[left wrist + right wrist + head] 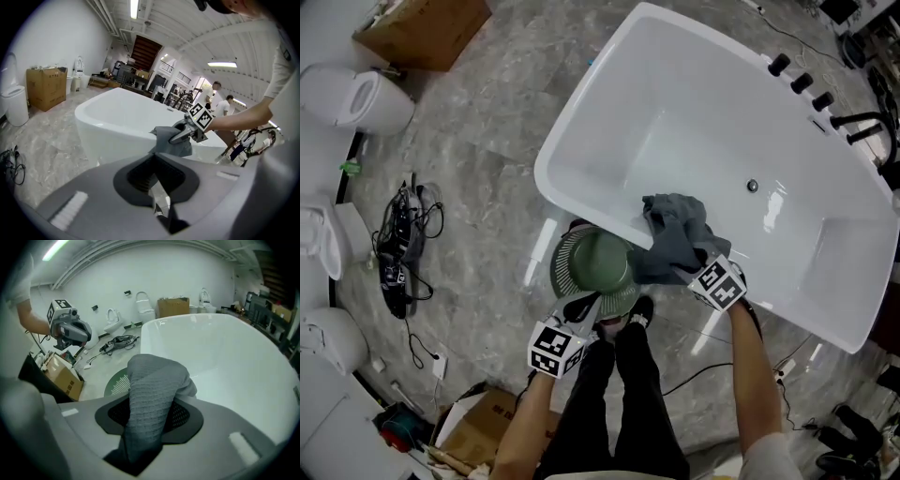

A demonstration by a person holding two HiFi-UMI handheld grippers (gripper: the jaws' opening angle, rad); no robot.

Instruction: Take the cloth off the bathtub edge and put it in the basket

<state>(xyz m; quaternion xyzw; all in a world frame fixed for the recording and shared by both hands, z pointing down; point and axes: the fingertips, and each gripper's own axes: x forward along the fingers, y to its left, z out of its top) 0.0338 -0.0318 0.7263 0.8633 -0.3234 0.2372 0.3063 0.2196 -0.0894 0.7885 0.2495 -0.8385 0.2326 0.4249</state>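
Note:
A grey cloth [675, 234] lies bunched over the near rim of the white bathtub [581, 202]. My right gripper [689, 265] is at the cloth's near side, shut on it. In the right gripper view the ribbed cloth [154, 394] bulges up between the jaws of that gripper [145, 437]. The round green basket [581, 272] stands on the floor against the tub, just left of the cloth. My left gripper [574, 319] hovers by the basket's near rim, its jaws nearly together with nothing in them [159, 197]. It looks at the cloth [171, 140] and the right gripper [187, 131].
Black taps [802, 80] line the tub's far rim. White toilets [352, 94], a cable tangle [403, 244] and cardboard boxes [422, 28] [487, 422] are on the marble floor to the left. The person's legs stand between the grippers. Other people [220, 101] are far behind.

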